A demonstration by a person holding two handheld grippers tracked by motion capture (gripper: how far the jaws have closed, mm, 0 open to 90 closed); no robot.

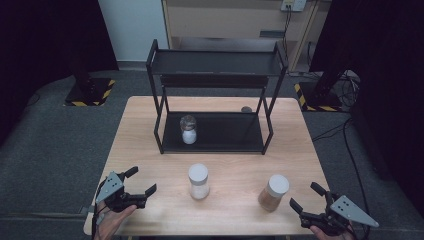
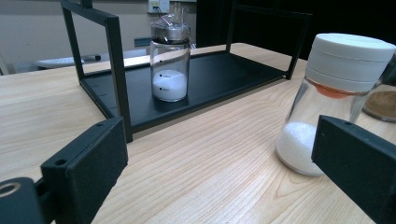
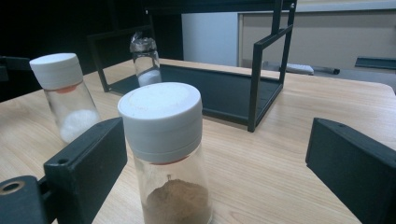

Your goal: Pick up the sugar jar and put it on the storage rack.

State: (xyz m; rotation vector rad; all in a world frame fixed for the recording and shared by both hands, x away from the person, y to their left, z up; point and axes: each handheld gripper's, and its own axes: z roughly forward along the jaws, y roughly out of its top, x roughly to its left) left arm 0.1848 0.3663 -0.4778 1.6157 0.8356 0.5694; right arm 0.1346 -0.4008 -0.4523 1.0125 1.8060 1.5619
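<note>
The left gripper (image 1: 141, 181) has its fingers (image 2: 84, 163) spread apart, empty, at the table's (image 1: 240, 210) near left corner. The right gripper (image 1: 307, 196) likewise holds its fingers (image 3: 88, 158) apart, at the near right corner, just beside a white-capped jar of brown powder (image 1: 273, 192). Between the grippers stands a white-capped jar of white powder (image 1: 198, 181). Farther back, a black two-tier rack (image 1: 215, 131) carries a small jar (image 1: 188, 129) of white powder on its lower shelf.
</note>
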